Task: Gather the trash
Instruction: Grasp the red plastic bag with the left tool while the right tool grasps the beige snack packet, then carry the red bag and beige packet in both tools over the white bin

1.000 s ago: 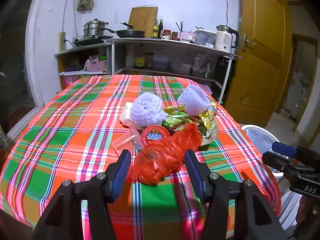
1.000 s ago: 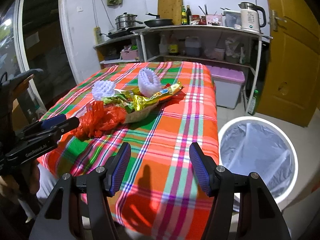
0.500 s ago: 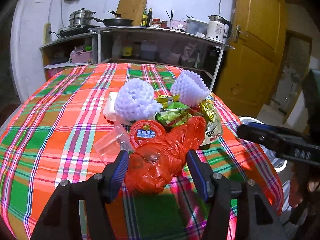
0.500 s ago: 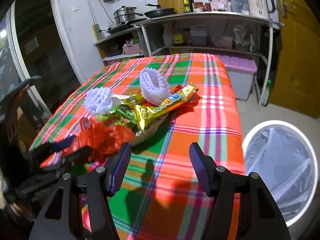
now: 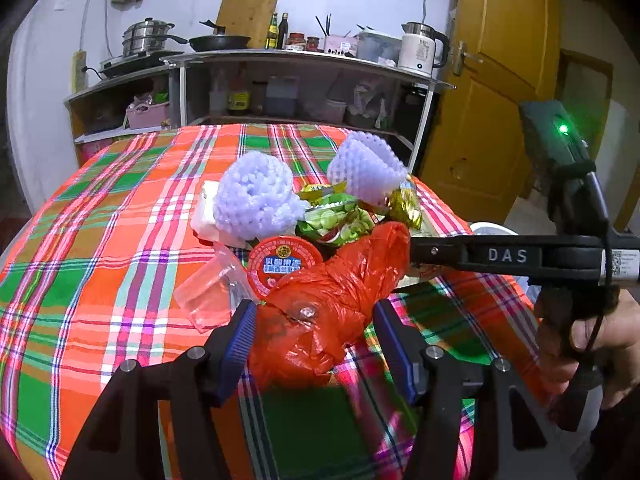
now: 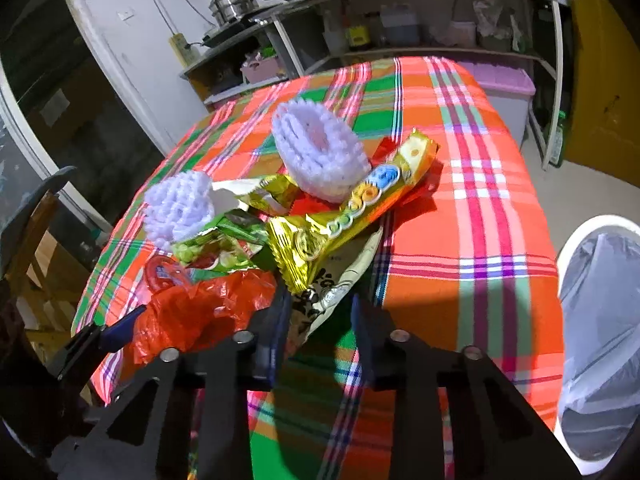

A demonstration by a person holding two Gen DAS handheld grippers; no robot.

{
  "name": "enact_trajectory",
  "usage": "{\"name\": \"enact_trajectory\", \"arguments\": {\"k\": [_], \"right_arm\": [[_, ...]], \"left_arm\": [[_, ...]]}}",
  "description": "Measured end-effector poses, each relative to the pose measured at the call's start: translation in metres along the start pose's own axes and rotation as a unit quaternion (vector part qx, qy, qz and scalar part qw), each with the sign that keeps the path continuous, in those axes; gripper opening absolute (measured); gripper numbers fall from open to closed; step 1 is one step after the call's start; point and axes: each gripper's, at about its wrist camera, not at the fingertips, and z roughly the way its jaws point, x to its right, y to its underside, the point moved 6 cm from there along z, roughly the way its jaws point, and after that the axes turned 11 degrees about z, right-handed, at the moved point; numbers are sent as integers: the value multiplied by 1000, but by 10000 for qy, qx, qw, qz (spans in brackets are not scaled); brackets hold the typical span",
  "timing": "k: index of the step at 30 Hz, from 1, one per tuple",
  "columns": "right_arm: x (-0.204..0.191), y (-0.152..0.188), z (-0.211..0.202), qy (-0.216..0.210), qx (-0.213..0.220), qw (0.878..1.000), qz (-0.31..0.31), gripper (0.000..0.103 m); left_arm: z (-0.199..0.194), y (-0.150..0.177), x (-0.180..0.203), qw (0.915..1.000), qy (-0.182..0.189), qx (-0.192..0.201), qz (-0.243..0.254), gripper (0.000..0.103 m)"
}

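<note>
A trash pile lies on the plaid table [image 5: 100, 240]. A crumpled red plastic bag [image 5: 320, 312] sits between the fingers of my left gripper [image 5: 316, 338], which is open with its pads right beside the bag. My right gripper [image 6: 320, 316] has its jaws closing around the near end of a pale printed wrapper [image 6: 332, 280]; small gaps still show at the pads. Behind lie a gold snack wrapper [image 6: 352, 208], a green wrapper [image 5: 340, 220], two lilac foam nets [image 5: 256, 200] [image 5: 366, 168], a red-lidded cup [image 5: 284, 264] and a clear plastic cup [image 5: 208, 296].
A white bin with a clear liner [image 6: 600, 300] stands on the floor right of the table. Behind the table are kitchen shelves [image 5: 300, 80] with pots and a kettle, and a yellow door [image 5: 500, 80] at right. A person's hand [image 5: 580, 340] holds the right gripper.
My right gripper swung in from the table's edge to the pile and its jaws narrowed around the pale wrapper. My left gripper closed in on the red bag, then held still.
</note>
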Motion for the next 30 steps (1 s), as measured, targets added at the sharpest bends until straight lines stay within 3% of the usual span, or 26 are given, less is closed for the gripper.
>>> {"name": "enact_trajectory", "arguments": {"k": [8,30], "right_arm": [[2,0,-1,53,40,10000,-64,9],[41,25,-71,-44,466,9986,228,2]], "left_arm": [[10,1,-2,9998,-17,-157,-141,58],[-33,-7,38,9997,59,179,-131,55]]}}
